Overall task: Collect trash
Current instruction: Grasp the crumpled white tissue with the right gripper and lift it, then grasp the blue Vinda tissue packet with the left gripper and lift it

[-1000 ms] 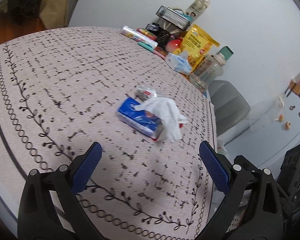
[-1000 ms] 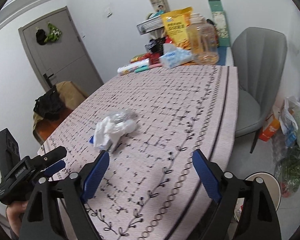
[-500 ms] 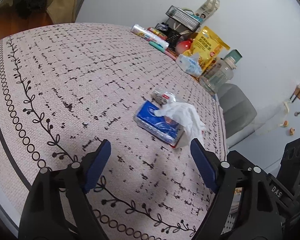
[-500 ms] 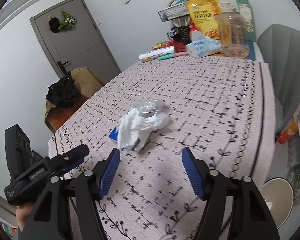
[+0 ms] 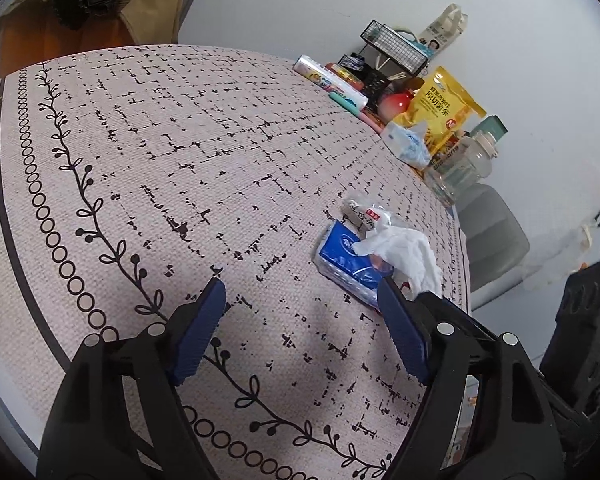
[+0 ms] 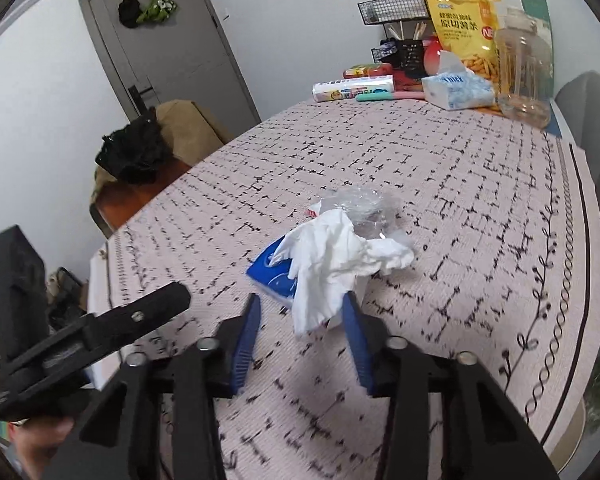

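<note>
A crumpled white tissue (image 6: 332,256) lies on a blue tissue pack (image 6: 270,270), with a clear plastic wrapper (image 6: 360,204) just behind, mid-table. My right gripper (image 6: 302,304) is open, its blue fingers either side of the tissue's near end, not closed on it. In the left wrist view the tissue (image 5: 408,256), blue pack (image 5: 342,266) and wrapper (image 5: 366,216) sit ahead and right of my left gripper (image 5: 300,292), which is open and empty above the tablecloth; its right finger (image 5: 400,332) is close to the pack.
The table (image 5: 140,160) has a patterned cloth. At its far end stand a yellow snack bag (image 6: 464,28), a tissue box (image 6: 456,90), a clear jar (image 6: 524,68), a wire rack (image 6: 392,8) and a roll (image 6: 352,88). A grey chair (image 5: 492,240) stands beyond the table edge.
My right gripper has moved forward to the tissue and its jaws have narrowed around it. My left gripper has shifted left, so the trash now lies toward its right finger.
</note>
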### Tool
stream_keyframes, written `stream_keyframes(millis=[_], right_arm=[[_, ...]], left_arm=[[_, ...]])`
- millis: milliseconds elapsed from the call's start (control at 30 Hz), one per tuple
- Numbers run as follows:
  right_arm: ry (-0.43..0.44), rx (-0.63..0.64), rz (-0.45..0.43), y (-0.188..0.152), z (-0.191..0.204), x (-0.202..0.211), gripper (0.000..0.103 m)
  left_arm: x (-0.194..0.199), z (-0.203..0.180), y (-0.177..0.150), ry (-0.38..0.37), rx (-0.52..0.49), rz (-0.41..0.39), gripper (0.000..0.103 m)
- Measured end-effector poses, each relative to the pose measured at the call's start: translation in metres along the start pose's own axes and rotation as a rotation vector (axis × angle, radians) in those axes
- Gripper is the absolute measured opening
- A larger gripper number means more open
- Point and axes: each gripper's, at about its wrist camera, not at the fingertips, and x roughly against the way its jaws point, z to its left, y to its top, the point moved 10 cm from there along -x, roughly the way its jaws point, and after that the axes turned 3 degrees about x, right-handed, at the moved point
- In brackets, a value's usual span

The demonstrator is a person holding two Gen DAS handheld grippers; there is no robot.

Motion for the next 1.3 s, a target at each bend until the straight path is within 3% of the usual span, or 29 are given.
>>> stream_keyframes(millis=[100,200,400,600,933,1167,1200,1267,1300], right_arm=[[-0.006,0.012,0.009,0.001,-0.002,-0.004,0.004],[-0.021,0.031,-0.04,0.006,-0.002,0.009,0.003],[0.038,0.012,-0.137,0.021,-0.001,0.048,0.003],[0.018,-0.025,-0.235,0.039,-0.023,0.088,0.003],[-0.038,-0.127,-0.202,0.013,-0.083,0.094,0.003],[-0.055,-0.179,-0.189,0.002,-0.111,0.095,0.003],[-0.057,-0.183,-0.189,0.002,-0.114,0.096,0.003],[-0.06,-0.185,-0.188,0.001,-0.118,0.096,0.003],[-0.062,-0.186,-0.186,0.0,-0.118,0.095,0.003]], left_arm=[[-0.001,-0.003,0.001,0.009,-0.011,0.0,0.078],[-0.002,-0.01,0.003,0.019,-0.036,-0.006,0.078],[-0.012,-0.029,0.005,0.028,-0.095,0.01,0.079],[-0.028,-0.047,0.003,0.053,-0.163,0.042,0.086],[-0.075,-0.057,-0.009,0.169,-0.312,0.138,0.09],[-0.095,-0.068,-0.006,0.249,-0.458,0.15,0.09],[-0.096,-0.068,-0.006,0.254,-0.465,0.146,0.089],[-0.094,-0.066,-0.003,0.275,-0.476,0.131,0.075],[-0.093,-0.066,-0.002,0.267,-0.469,0.134,0.075]])
